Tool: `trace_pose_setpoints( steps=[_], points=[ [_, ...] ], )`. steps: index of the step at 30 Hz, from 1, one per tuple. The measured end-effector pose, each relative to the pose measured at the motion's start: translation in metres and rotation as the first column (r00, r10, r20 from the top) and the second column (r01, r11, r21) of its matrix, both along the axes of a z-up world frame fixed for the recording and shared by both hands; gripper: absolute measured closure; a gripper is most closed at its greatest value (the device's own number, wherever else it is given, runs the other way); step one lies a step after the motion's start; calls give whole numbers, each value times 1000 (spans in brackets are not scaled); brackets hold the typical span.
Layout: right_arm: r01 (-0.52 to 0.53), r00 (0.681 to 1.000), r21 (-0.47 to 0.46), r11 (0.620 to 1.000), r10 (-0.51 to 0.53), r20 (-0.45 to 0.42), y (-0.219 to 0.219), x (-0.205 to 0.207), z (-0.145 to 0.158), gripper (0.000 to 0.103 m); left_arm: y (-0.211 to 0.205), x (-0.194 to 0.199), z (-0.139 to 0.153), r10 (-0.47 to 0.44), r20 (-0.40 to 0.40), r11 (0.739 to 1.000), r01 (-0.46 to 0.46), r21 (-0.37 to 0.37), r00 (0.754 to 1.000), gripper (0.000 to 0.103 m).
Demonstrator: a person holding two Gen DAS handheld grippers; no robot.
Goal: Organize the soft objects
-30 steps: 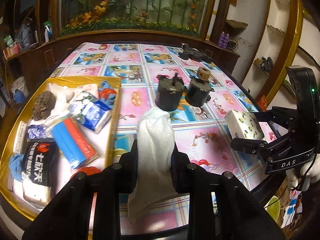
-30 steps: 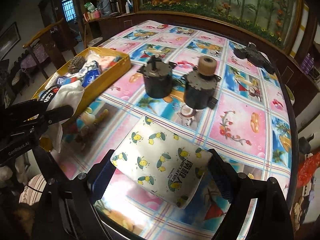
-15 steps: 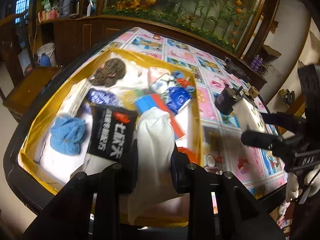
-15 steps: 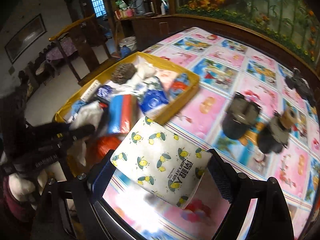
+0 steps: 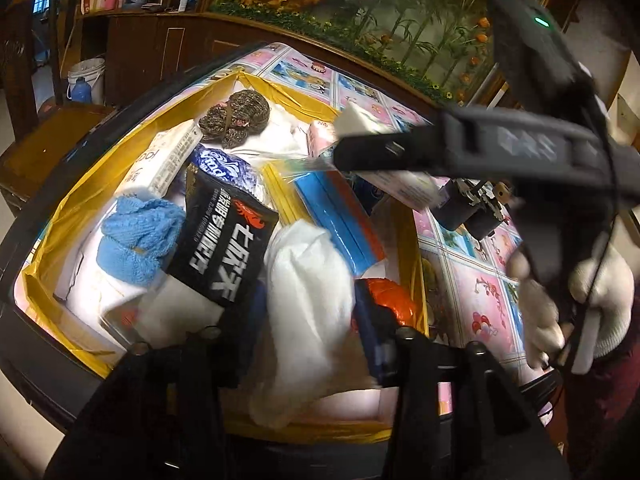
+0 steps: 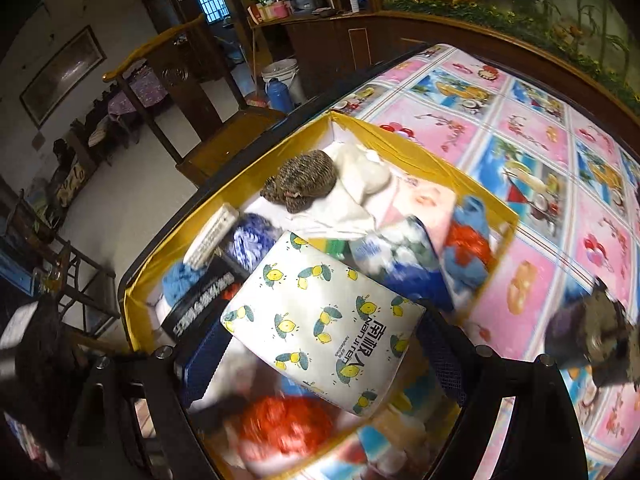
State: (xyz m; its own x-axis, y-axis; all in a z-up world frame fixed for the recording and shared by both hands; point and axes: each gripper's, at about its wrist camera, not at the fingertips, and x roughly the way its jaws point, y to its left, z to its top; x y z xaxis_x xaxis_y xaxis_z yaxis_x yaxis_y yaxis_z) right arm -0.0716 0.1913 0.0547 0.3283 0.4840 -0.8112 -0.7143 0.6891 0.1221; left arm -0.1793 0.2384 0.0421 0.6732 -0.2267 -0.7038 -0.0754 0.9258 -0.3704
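My left gripper (image 5: 308,320) is shut on a white cloth (image 5: 308,288) and holds it over the near end of the yellow box (image 5: 52,220), which is full of soft items. My right gripper (image 6: 320,336) is shut on a lemon-print tissue pack (image 6: 324,320) and holds it above the middle of the yellow box (image 6: 420,144). In the left wrist view the right gripper (image 5: 380,148) reaches over the box from the right with the pack (image 5: 360,118) between its fingers.
In the box lie a blue knit cloth (image 5: 136,236), a black packet (image 5: 224,244), a brown scrubber (image 5: 236,116), a blue-and-orange pack (image 5: 340,212) and a red item (image 5: 392,300). Two dark motors (image 5: 468,208) stand on the pink tablecloth (image 6: 540,128). A wooden chair (image 6: 192,92) stands beside the table.
Both grippers have swung left from the open tablecloth to above the yellow box, each still carrying its item. The right gripper now reaches across over the box.
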Motion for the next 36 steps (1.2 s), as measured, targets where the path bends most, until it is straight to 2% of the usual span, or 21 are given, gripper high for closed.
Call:
trace_pose_setpoints(
  steps=[6, 9, 14, 18, 20, 21, 22, 24, 25, 26, 27, 29, 30, 33, 36],
  points=[
    [12, 1000, -47, 999, -11, 26, 50, 28, -13, 13, 4, -8, 3, -40, 20, 999, 40, -8, 999, 51],
    [19, 1000, -43, 999, -19, -5, 64, 39, -22, 13, 6, -8, 2, -51, 25, 999, 51, -10, 998, 51],
    [45, 999, -6, 999, -45, -18, 65, 48, -25, 10, 4, -6, 2, -66, 32, 998, 66, -2, 997, 41],
    [78, 997, 55, 995, -78, -6, 46, 45, -14, 8, -1, -8, 7, -50, 32, 999, 50, 16, 998, 40],
    [94, 995, 102, 990, -96, 11, 28, 38, -4, 8, -1, -13, 16, -12, 64, 999, 9, 53, 998, 40],
    [103, 994, 126, 987, -106, 21, 20, 33, 1, 8, -1, -19, 26, 40, 103, 992, -51, 111, 994, 40],
    [113, 992, 154, 982, -120, 38, 9, 26, 6, 8, -3, -26, 35, 99, 144, 975, -125, 182, 985, 40],
    [123, 987, 201, 972, -141, 81, -16, 10, 14, 8, -9, -43, 59, 216, 253, 905, -290, 311, 943, 27],
    [129, 982, 218, 967, -155, 108, -28, 0, 17, 7, -11, -50, 68, 242, 296, 884, -336, 325, 924, 8],
    [135, 977, 233, 963, -169, 132, -41, -10, 18, 6, -12, -56, 76, 248, 339, 878, -359, 317, 907, 0],
    [139, 972, 249, 958, -180, 152, -52, -20, 18, 6, -12, -64, 80, 239, 394, 885, -366, 288, 888, 0],
    [151, 962, 270, 951, -204, 183, -76, -38, 15, 4, -9, -65, 83, 256, 431, 884, -391, 258, 865, 0],
    [155, 958, 275, 949, -213, 194, -85, -46, 12, 4, -6, -61, 83, 273, 411, 880, -399, 259, 870, 0],
    [174, 945, 264, 949, -236, 228, -110, -71, 0, 4, 4, -53, 79, 316, 338, 893, -398, 211, 887, 0],
    [177, 940, 247, 953, -238, 245, -127, -94, -14, 4, 2, -53, 78, 363, 316, 866, -443, 233, 876, 0]
  ],
)
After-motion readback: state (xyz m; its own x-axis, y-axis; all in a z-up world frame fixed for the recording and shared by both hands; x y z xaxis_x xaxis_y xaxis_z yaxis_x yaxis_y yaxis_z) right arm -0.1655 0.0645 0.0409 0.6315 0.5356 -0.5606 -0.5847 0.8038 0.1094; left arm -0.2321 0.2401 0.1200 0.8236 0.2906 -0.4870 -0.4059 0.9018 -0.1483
